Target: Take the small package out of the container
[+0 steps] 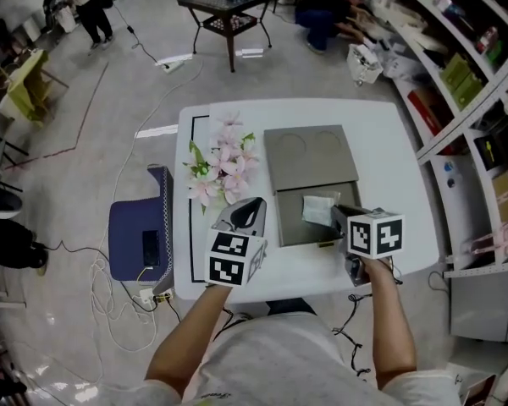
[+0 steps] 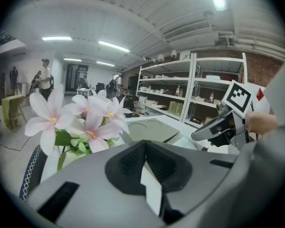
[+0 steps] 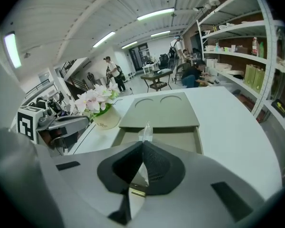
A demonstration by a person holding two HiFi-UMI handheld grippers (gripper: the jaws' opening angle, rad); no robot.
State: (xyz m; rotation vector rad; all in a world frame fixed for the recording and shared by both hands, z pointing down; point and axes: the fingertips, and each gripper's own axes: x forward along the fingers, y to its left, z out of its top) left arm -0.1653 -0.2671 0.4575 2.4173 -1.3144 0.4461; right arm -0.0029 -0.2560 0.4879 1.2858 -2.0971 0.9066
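The person is right in the middle of the lift-out step here. The right claw point(image 3: 142, 145) is pinched tight on the small package point(image 3: 145, 132), a thin, clear, crinkly film thing with one edge poking up past the tips. In the head view the package hangs over the open half of the container point(image 1: 309, 155), at its 6 o'clock end. The covered half, with two round dents, sits toward 12 o'clock. It's hard to tell whether the bottom of the package has cleared the wall. It looks raised, but it's right above the opening, so I wouldn't call it out yet.

The left claw point(image 1: 254, 214) sits at about 8 o'clock of the container, jaws together with nothing in them. It's near the open half's edge, and as far as the views show it isn't touching anything. The flowers point(image 1: 224, 163) stand just beside the container at 9 o'clock.

My guess at the next move: bring the package up over the rim and across to the bare white surface point(image 1: 389, 159) around 3 o'clock, set it down, then let go. The grip looks like it's only on a thin edge of film, so it could slip or crumple, and a smooth carry with no jerks seems smart. The left claw has nothing to do unless the container needs steadying.
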